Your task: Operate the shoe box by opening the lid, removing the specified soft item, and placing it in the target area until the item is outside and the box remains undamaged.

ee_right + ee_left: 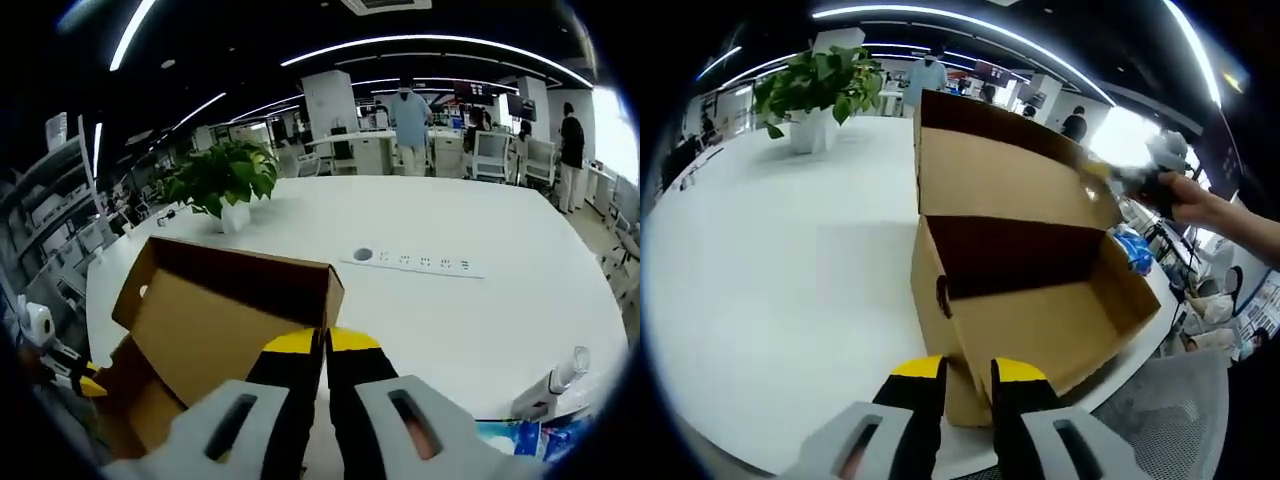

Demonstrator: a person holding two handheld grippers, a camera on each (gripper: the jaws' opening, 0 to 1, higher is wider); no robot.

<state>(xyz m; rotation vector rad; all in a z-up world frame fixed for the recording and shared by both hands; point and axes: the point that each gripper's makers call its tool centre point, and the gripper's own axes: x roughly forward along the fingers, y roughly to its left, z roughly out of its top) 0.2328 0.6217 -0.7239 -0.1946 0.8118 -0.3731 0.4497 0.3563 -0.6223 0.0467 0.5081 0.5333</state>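
Here we keep the left gripper [967, 392] clenched on the shoe box [1040, 310] wall at lower centre — steadying it; the right gripper [326, 362] pinches the lid [225, 315], holding it up. The soft item isn't discernible inside.

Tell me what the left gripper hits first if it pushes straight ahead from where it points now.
Most likely the near corner of the open cardboard shoe box. The left gripper points at that corner, and its tips already appear to be at the box's base, though depth is uncertain.
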